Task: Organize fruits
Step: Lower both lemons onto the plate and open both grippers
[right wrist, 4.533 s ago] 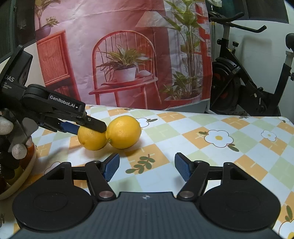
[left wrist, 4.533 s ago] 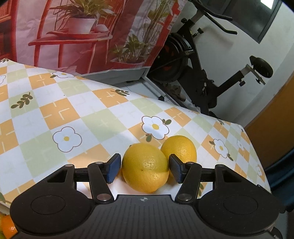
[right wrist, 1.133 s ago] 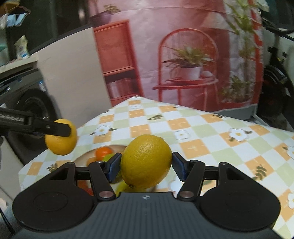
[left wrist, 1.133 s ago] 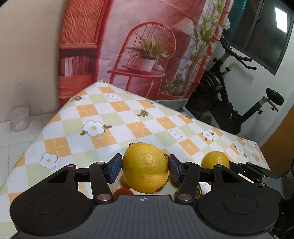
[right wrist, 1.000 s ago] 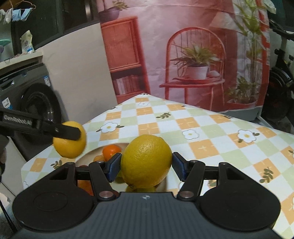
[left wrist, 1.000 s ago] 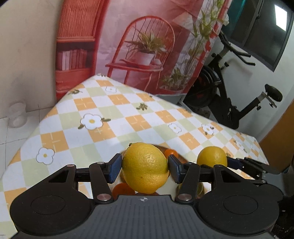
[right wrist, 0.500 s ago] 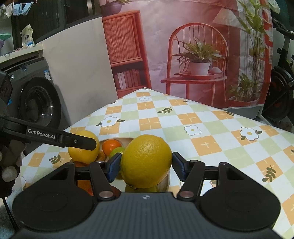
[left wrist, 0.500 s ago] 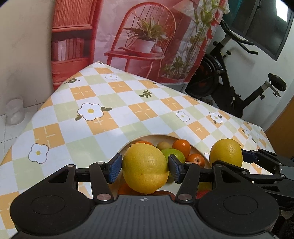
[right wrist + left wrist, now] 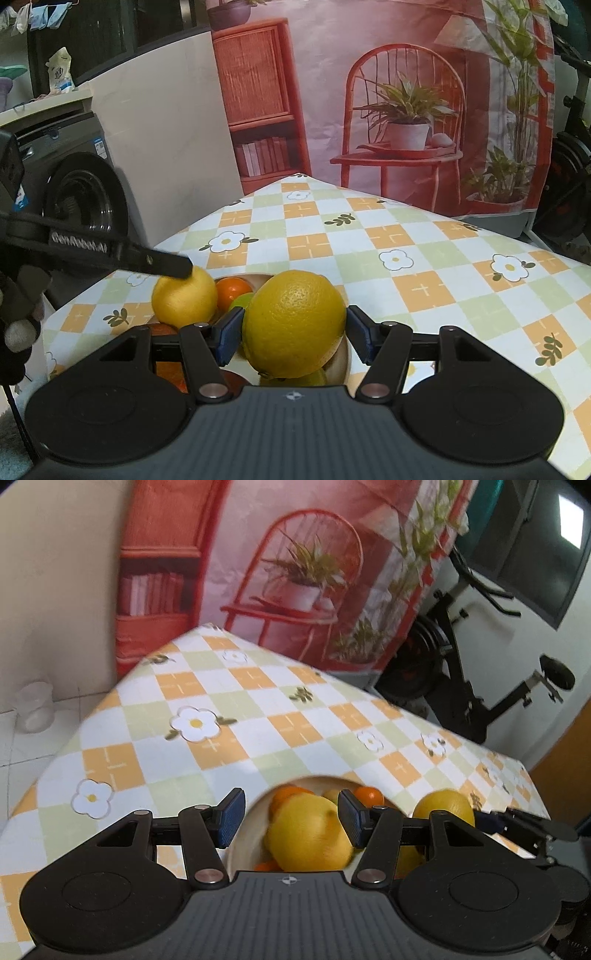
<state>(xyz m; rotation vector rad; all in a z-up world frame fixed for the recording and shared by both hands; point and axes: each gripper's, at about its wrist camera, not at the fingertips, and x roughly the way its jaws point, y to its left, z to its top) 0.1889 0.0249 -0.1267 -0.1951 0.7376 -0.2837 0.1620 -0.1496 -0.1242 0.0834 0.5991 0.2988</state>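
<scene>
In the left wrist view the left tongs (image 9: 290, 819) are released: a blurred lemon (image 9: 308, 836) sits low between the pads, clear of the left pad and against the right one, over the bowl (image 9: 242, 834). From the right wrist view that lemon lies at the bowl's near-left edge, with one finger of the left tongs across its top. The right tongs (image 9: 293, 332) are clenched on a second lemon (image 9: 293, 323), held above the bowl. Just behind the lemons, small oranges (image 9: 232, 291) and a green fruit (image 9: 240, 301) fill the bowl. The checked, flowered tabletop (image 9: 221, 757) stretches away beyond. Farthest are a washing machine (image 9: 81, 199), a backdrop with a red chair (image 9: 402, 110) and an exercise bike (image 9: 480, 686).
</scene>
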